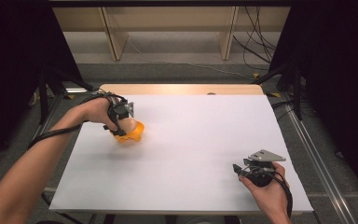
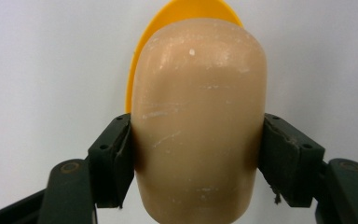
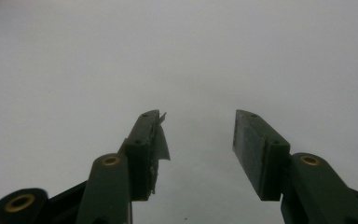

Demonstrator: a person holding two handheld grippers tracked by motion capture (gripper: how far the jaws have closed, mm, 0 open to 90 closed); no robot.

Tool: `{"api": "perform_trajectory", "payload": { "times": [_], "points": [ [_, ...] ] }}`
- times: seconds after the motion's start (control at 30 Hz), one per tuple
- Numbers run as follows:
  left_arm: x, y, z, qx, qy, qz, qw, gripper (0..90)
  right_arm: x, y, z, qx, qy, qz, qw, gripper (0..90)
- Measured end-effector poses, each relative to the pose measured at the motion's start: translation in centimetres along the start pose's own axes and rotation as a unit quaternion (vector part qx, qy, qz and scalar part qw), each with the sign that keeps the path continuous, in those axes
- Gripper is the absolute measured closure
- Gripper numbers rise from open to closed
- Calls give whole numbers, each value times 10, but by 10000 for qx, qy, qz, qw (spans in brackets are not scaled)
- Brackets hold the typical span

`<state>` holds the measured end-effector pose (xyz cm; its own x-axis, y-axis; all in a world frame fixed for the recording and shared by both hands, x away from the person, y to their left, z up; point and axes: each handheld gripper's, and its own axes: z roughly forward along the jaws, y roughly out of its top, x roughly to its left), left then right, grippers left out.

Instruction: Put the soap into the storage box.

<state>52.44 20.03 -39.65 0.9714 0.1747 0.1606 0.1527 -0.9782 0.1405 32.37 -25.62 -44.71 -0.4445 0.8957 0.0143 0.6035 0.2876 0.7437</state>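
The soap [image 2: 198, 126], clamped at its sides by the left gripper [image 1: 121, 122] just over the yellow dish [image 1: 133, 133] near the table's [image 1: 191, 154] left edge, could be squeezed out if gripped harder, while the right gripper [image 3: 198, 140] is held open, empty.

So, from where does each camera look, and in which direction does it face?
High view: above the person's side, facing forward and down on the white table; both forearms, left gripper, right gripper.
Left gripper view: rides on the left gripper, looking along its jaws shut on the beige soap bar over the yellow dish.
Right gripper view: rides on the right gripper, jaws apart, facing bare table.
High and left gripper views share bar and dish.
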Motion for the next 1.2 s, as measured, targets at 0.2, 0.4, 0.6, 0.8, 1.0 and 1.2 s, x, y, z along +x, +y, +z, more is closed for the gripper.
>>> {"api": "perform_trajectory", "payload": {
  "times": [0.2,0.4,0.6,0.8,1.0,1.2],
  "points": [
    [3,-2,5,122,-73,-123,9998,322,0,0,-1,13,-36,-3,10000,521],
    [6,1,7,285,-212,-236,9991,321,0,0,-1,15,52,-1,10000,520],
    [6,3,-5,222,-174,-420,9987,299,0,0,-1,89,-27,-26,10000,519],
    [0,-1,-14,58,-159,-494,9986,287,-1,0,-2,67,-27,-36,10000,519],
    [-13,-13,-26,-240,-18,-719,9971,278,0,0,-1,51,43,-27,10000,519],
    [-38,-31,-33,-697,298,-1201,9899,280,2,0,-3,136,-32,88,9999,518]
  ]
}}
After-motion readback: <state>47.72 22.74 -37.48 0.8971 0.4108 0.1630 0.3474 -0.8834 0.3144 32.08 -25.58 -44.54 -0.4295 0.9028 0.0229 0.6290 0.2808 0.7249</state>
